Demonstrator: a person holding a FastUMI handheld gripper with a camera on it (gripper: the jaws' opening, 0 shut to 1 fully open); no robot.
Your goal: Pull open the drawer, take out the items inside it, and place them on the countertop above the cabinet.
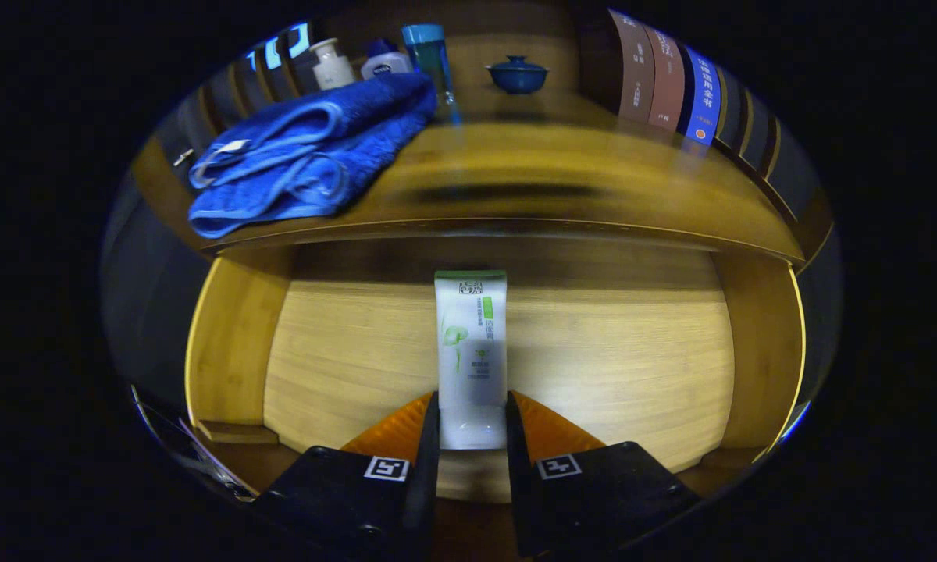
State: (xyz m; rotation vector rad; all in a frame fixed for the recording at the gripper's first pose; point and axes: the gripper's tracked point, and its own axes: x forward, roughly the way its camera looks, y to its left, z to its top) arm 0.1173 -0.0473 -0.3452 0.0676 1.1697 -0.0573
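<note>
Tool (472, 425) is clenching white tube (471, 351) at lower centre, inside open drawer (234, 343), prob. for lifting onto counter (562, 168) w/ towel (304, 152).

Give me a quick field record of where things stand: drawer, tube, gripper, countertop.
drawer: open, wooden floor showing
tube: white with green print, between the fingers, standing up out of the drawer toward the countertop edge
hand-held gripper: fingers pressed on both sides of the tube's lower end
countertop: blue towel folded on it, bottles and a lidded blue bowl behind, books to one side
task state: tube not yet on the countertop
</note>
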